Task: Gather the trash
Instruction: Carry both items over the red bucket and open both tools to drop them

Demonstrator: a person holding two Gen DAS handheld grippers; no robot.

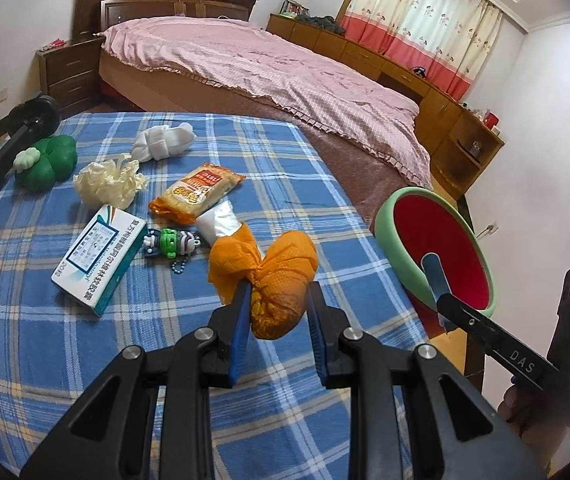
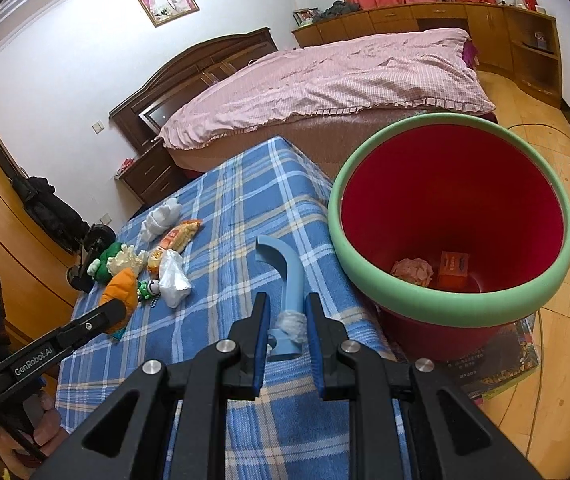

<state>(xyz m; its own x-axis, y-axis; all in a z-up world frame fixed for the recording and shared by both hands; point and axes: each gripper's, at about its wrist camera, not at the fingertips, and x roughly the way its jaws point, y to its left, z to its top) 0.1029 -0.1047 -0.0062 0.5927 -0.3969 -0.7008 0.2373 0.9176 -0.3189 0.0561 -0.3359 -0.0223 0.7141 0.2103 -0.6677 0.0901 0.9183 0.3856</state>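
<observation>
Plaid table [image 1: 85, 360] | left gripper [image 1: 279, 300] angled down, clamping orange wad [image 1: 281, 280]

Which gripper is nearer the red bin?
Right. The right gripper, gripping a blue hook, sits beside the red bin; the left gripper, holding an orange bundle, is farther away over the table.

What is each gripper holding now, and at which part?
The left gripper holds an orange crumpled wad by its lower end. The right gripper holds a blue curved plastic piece near its base.
</observation>
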